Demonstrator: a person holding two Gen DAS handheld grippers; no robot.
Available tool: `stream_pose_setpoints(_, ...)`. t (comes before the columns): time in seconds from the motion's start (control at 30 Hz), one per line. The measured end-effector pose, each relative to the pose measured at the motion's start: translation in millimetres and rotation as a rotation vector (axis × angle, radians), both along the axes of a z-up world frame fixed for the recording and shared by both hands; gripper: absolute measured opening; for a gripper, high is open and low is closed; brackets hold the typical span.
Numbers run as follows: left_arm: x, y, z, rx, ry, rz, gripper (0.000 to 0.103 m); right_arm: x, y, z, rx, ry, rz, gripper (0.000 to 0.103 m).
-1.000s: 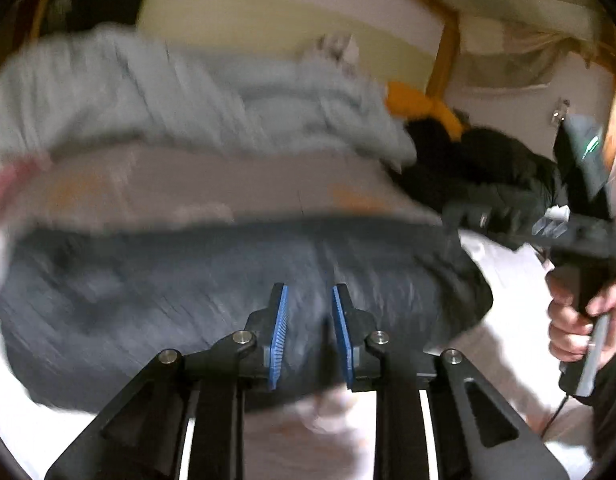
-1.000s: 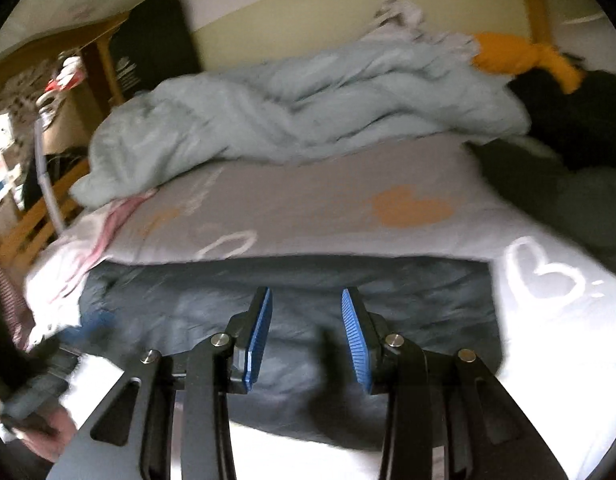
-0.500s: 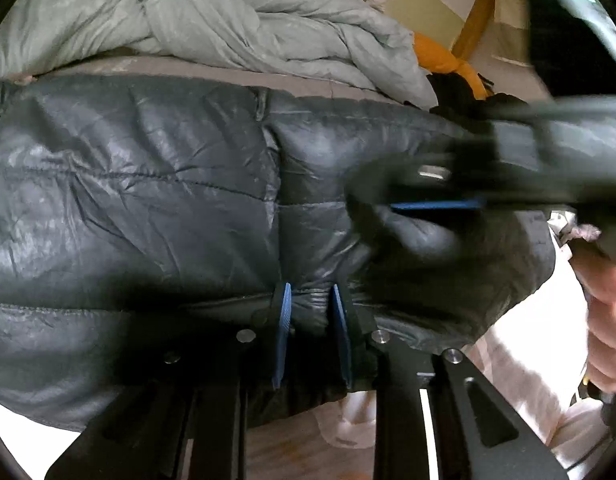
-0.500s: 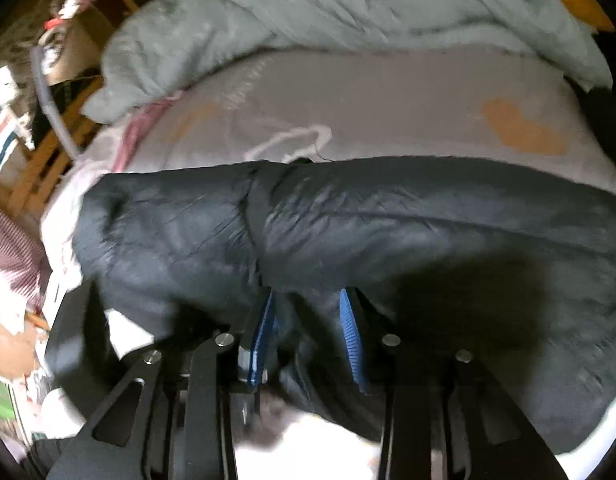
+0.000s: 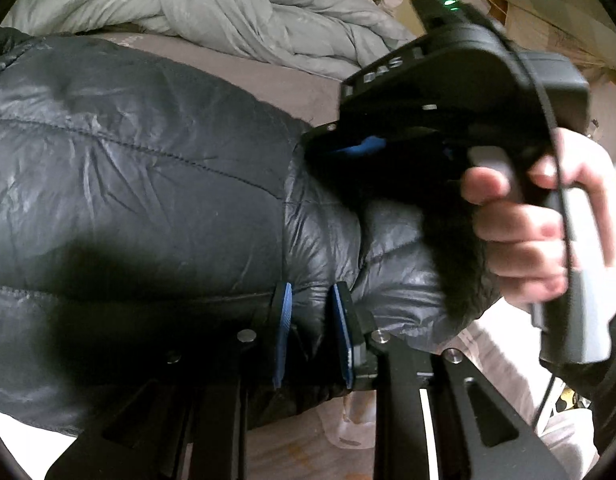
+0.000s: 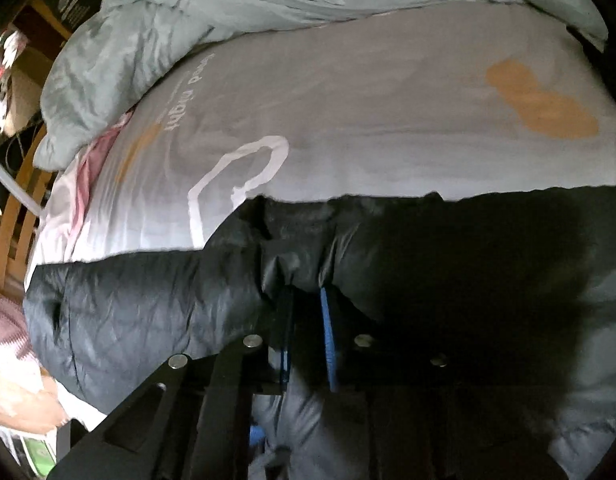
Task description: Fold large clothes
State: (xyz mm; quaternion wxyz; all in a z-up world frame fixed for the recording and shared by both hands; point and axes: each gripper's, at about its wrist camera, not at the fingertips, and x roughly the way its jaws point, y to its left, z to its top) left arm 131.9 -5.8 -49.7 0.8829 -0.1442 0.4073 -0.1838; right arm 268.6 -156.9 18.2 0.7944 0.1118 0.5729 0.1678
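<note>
A black quilted puffer jacket (image 5: 140, 184) lies folded across the bed. My left gripper (image 5: 312, 292) is shut on the jacket's near edge, with fabric pinched between its blue pads. My right gripper (image 6: 306, 300) is shut on a fold of the same jacket (image 6: 148, 312). The right gripper also shows in the left wrist view (image 5: 359, 148), held by a hand at the right, its tips pressed into the jacket.
A crumpled pale grey-green duvet (image 5: 248, 12) is heaped at the far side and also shows in the right wrist view (image 6: 188, 20). A grey sheet (image 6: 367, 100) with heart prints covers the bed. A wooden bed rail (image 6: 12, 216) and clutter stand at the left.
Both grippers have come down onto the jacket and closed on its near edge. The right gripper has moved in close beside the left one.
</note>
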Motion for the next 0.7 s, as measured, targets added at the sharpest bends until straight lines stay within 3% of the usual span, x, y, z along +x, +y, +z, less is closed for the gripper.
stream_pose_setpoints(0.23,-2,-1,0,0.015,-0.007,0.000,0.022,-5,1,-7,-0.043,-0.061,0.004,0.008)
stream_pose_setpoints(0.33,-3,-2,1,0.022,-0.013,0.002,0.022,-30,-8,10,-0.048,-0.123,0.024,0.009)
stream_pose_setpoints(0.43,-6,-2,2,0.026,-0.018,0.002,0.022,-78,-35,31,0.032,-0.210,0.016,0.013)
stream_pose_setpoints(0.53,-8,-5,3,0.048,-0.027,0.004,0.022,-122,-71,39,0.123,-0.252,-0.076,0.039)
stream_pose_setpoints(0.57,-8,-7,4,0.060,-0.031,0.005,0.022,-131,-80,38,0.143,-0.250,-0.122,0.057)
stream_pose_setpoints(0.7,-8,-9,4,0.079,-0.039,0.006,0.022,-165,-120,26,0.316,-0.181,-0.266,0.062)
